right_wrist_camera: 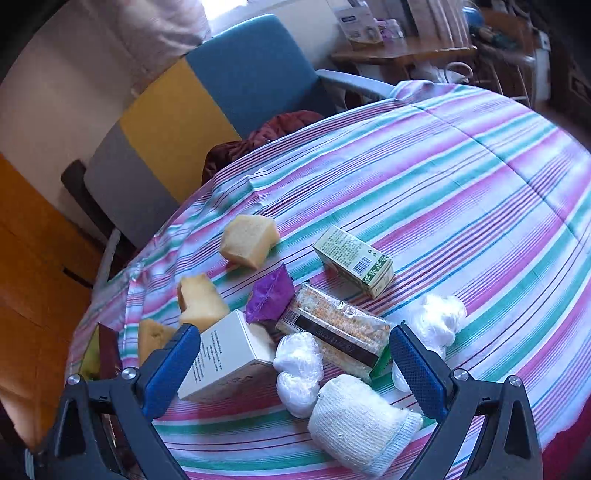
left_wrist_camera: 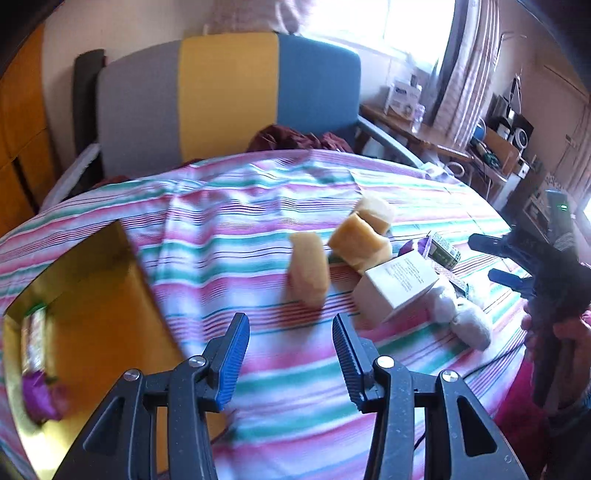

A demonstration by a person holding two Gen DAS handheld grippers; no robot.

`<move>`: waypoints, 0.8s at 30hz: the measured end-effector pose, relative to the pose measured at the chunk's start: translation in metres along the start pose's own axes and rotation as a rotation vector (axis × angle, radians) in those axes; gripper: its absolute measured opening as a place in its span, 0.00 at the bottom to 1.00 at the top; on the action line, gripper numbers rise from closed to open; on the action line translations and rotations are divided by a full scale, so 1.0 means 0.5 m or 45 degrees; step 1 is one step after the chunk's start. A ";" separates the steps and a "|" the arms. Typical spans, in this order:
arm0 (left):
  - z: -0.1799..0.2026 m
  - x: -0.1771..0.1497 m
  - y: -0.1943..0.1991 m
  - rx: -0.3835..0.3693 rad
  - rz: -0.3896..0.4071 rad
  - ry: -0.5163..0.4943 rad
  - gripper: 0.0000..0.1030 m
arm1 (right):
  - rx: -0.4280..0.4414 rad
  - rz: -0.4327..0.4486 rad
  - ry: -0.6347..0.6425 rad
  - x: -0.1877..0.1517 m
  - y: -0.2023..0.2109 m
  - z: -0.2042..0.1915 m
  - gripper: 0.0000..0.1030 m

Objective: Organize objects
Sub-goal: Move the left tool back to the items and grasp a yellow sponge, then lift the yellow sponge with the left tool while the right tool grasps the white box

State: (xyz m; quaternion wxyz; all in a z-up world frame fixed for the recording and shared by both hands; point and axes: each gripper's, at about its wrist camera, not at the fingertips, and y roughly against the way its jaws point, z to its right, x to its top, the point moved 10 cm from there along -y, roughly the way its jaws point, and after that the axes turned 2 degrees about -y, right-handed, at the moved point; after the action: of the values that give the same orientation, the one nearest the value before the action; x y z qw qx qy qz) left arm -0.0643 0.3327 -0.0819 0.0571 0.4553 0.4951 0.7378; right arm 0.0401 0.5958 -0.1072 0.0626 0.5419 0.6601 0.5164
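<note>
striped cloth (right_wrist_camera: pixel 461 177) bare far right; clutter (right_wrist_camera: pixel 332 328) crowds near edge

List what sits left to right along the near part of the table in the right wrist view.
white box → clear-wrapped white bundle → knitted white roll. Farther back, left to right: yellow sponge block → purple packet → green carton.

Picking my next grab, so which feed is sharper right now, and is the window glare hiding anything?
Left wrist view: motion-smeared, the yellow sponges blurred; window blown out white, but the tablecloth is readable. Right wrist view: sharper, the barcode on the green box visible; strong fisheye bending in both.
</note>
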 end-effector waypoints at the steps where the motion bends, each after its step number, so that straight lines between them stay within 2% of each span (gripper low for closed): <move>1: 0.008 0.008 -0.018 -0.006 -0.015 -0.003 0.49 | 0.007 0.002 -0.012 -0.001 0.002 0.001 1.00; 4: 0.021 0.026 -0.072 -0.017 -0.072 0.001 0.59 | 0.038 0.000 -0.045 -0.001 0.006 0.003 1.00; 6: 0.025 0.037 -0.104 -0.021 -0.094 0.008 0.62 | 0.057 -0.009 -0.057 -0.002 0.007 0.001 1.00; 12: 0.017 0.069 -0.205 -0.010 -0.152 0.051 0.61 | 0.086 -0.037 -0.069 -0.006 -0.003 0.000 1.00; 13: 0.015 0.066 -0.224 -0.014 -0.179 0.062 0.54 | 0.087 -0.040 -0.071 -0.006 -0.005 0.001 1.00; 15: 0.015 0.050 -0.247 -0.054 -0.236 0.107 0.30 | 0.098 -0.051 -0.072 -0.007 -0.009 0.000 1.00; 20: 0.026 0.036 -0.196 -0.086 -0.153 0.065 0.29 | 0.268 -0.096 -0.035 -0.016 -0.009 -0.054 1.00; 24: 0.028 0.017 -0.129 -0.109 -0.092 0.052 0.29 | 0.301 -0.144 0.057 -0.036 -0.032 -0.099 1.00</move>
State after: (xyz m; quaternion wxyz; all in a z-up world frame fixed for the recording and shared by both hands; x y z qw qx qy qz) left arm -0.0827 0.3792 -0.1259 0.0931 0.4191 0.4802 0.7649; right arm 0.0049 0.5535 -0.1050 0.0126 0.4957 0.7472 0.4425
